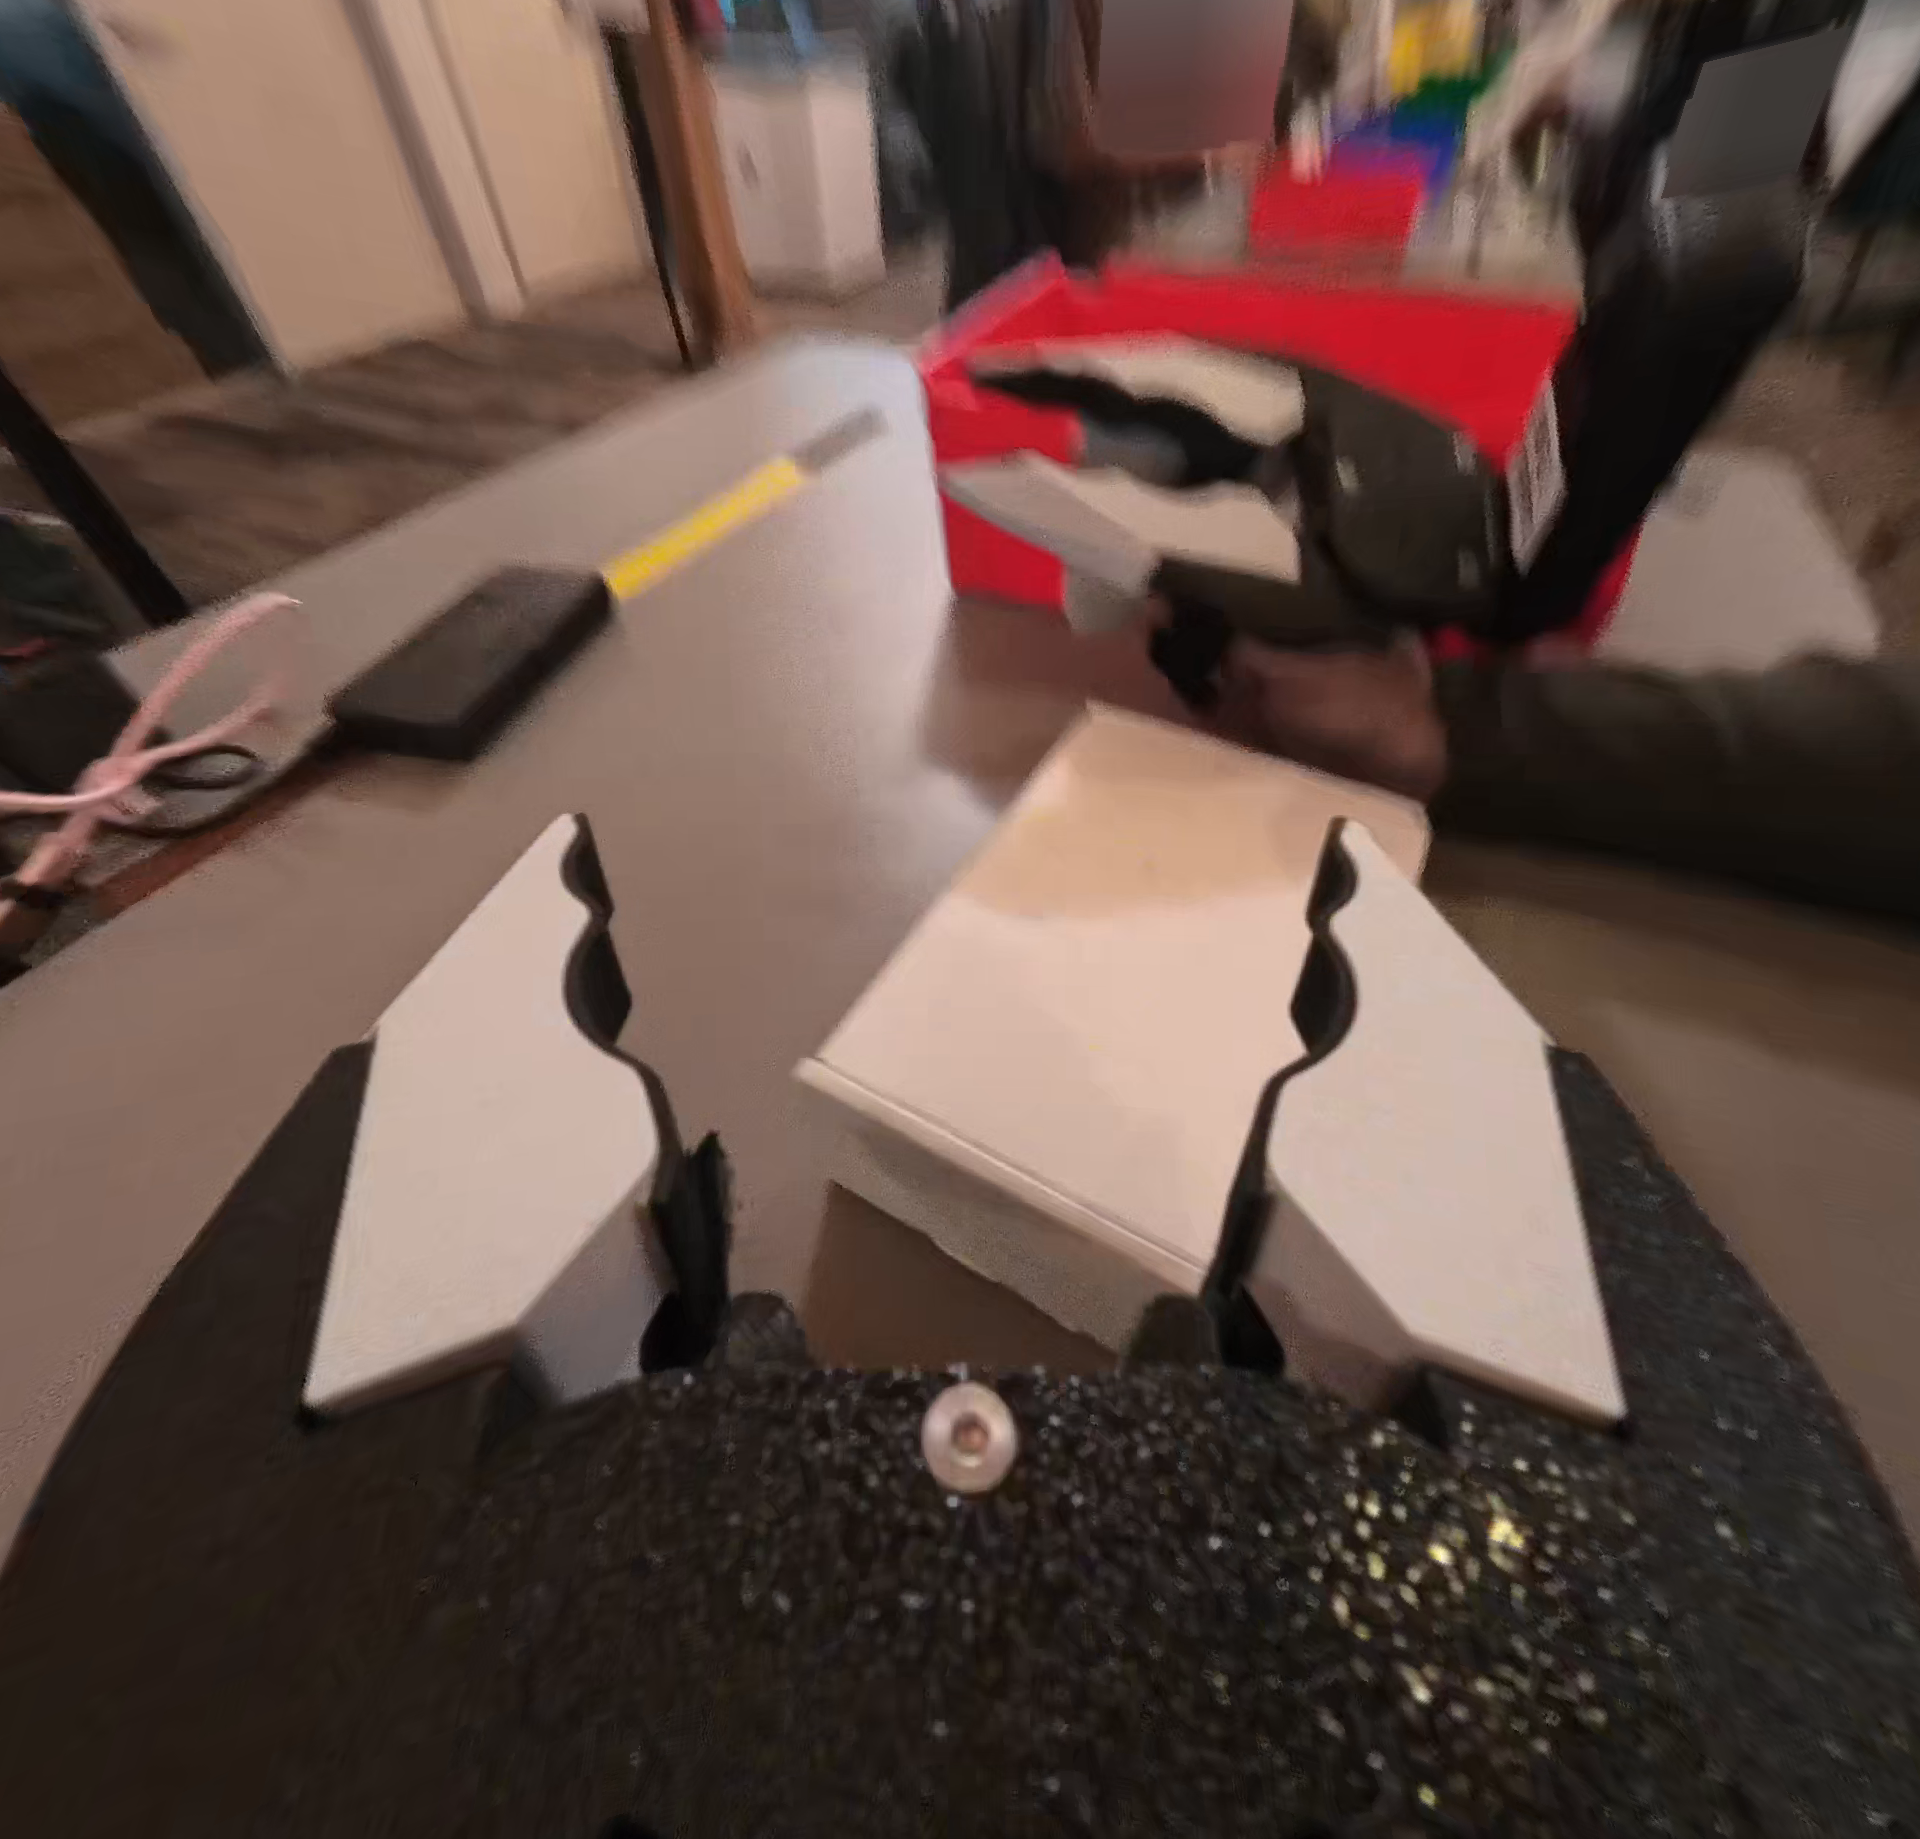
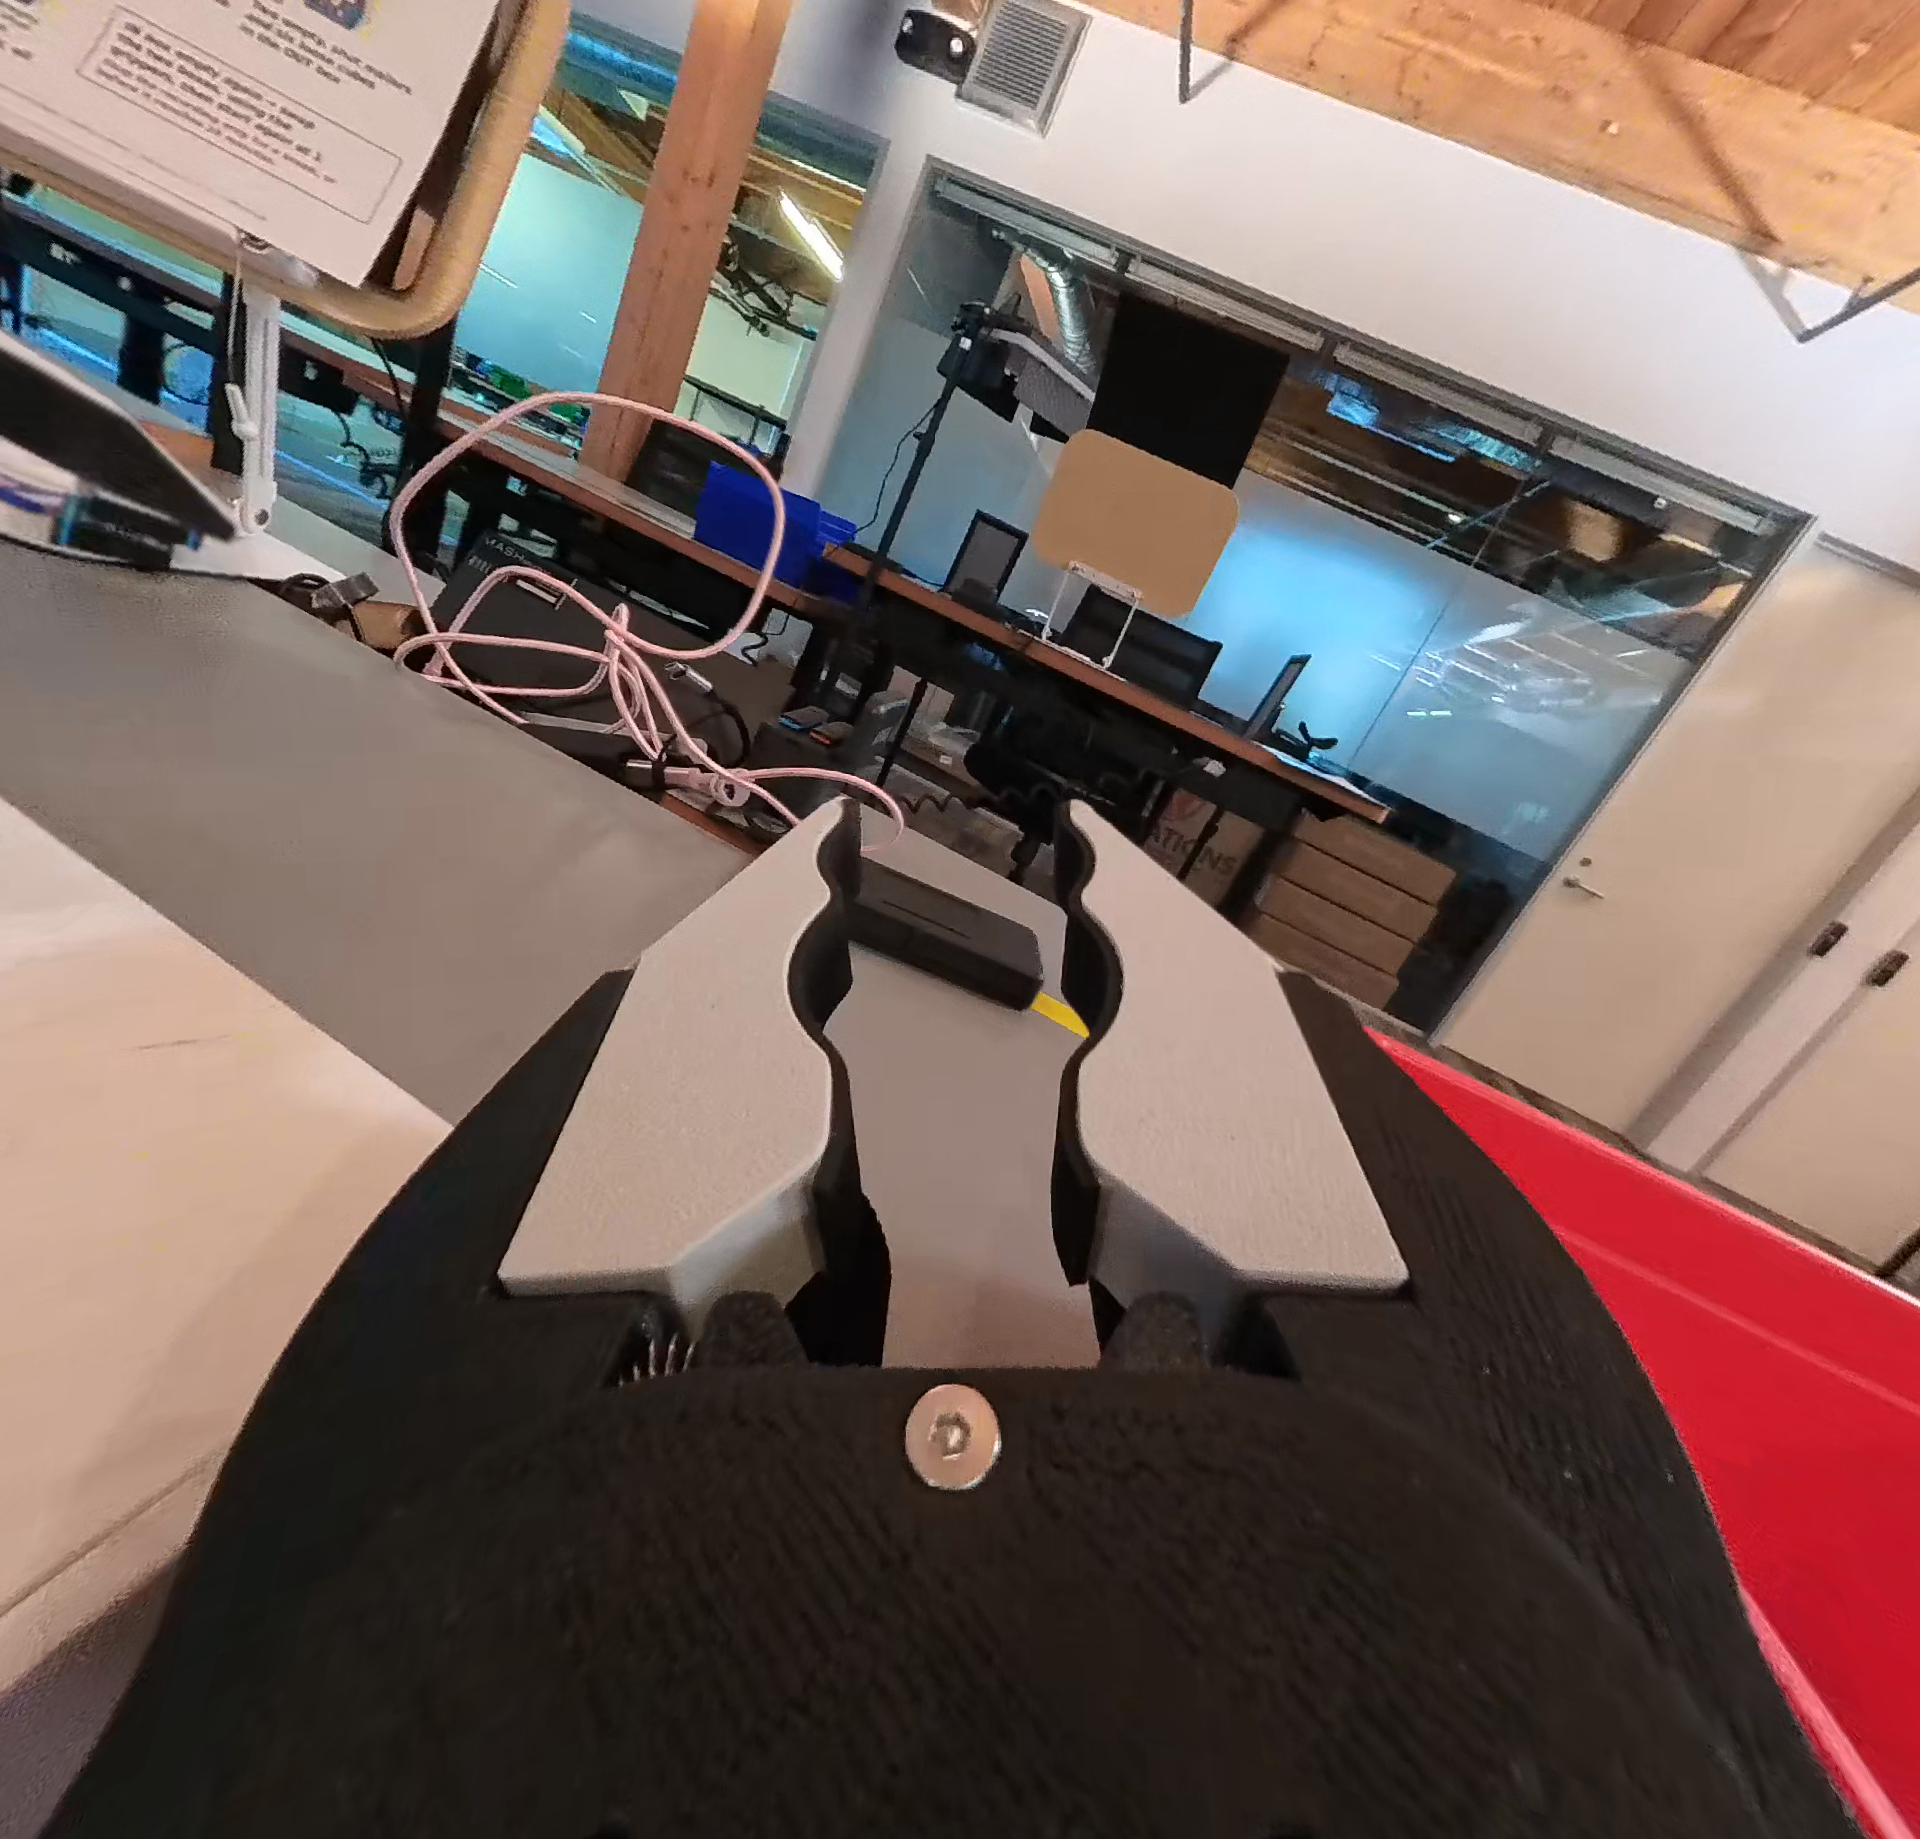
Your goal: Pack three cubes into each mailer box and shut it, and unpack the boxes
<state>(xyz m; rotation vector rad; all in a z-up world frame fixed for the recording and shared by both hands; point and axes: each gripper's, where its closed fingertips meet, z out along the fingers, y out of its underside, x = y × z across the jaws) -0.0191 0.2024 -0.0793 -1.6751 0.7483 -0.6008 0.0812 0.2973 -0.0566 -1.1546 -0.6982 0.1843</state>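
In the left wrist view my left gripper [image 1: 961, 839] is wide open and holds nothing. A closed white mailer box [image 1: 1122, 958] lies on the grey table [image 1: 748, 802] below the gap, nearer my right finger [image 1: 1455, 1114]; the pads do not press on it. My right gripper [image 1: 1195, 501] shows farther off, blurred, in front of a red bin [image 1: 1299, 324]. In the right wrist view the right gripper [image 2: 956, 833] is open with a clear gap and nothing between its fingers. I see no cubes.
A flat black device [image 1: 478, 667] [image 2: 940, 932] with a yellow strip [image 1: 707, 522] beyond it lies on the table to the left. Pink cables [image 1: 135, 761] [image 2: 623, 667] hang at the table's edge. The red bin's wall [image 2: 1683, 1322] is close on the right. A pale flat surface [image 2: 156, 1114] lies at the left. Left tips to right tips: about 15 cm. The flat black device [image 2: 940, 932] is about 25 cm from both grippers' fingertips. The left camera catches it too, in the left wrist view [image 1: 535, 627].
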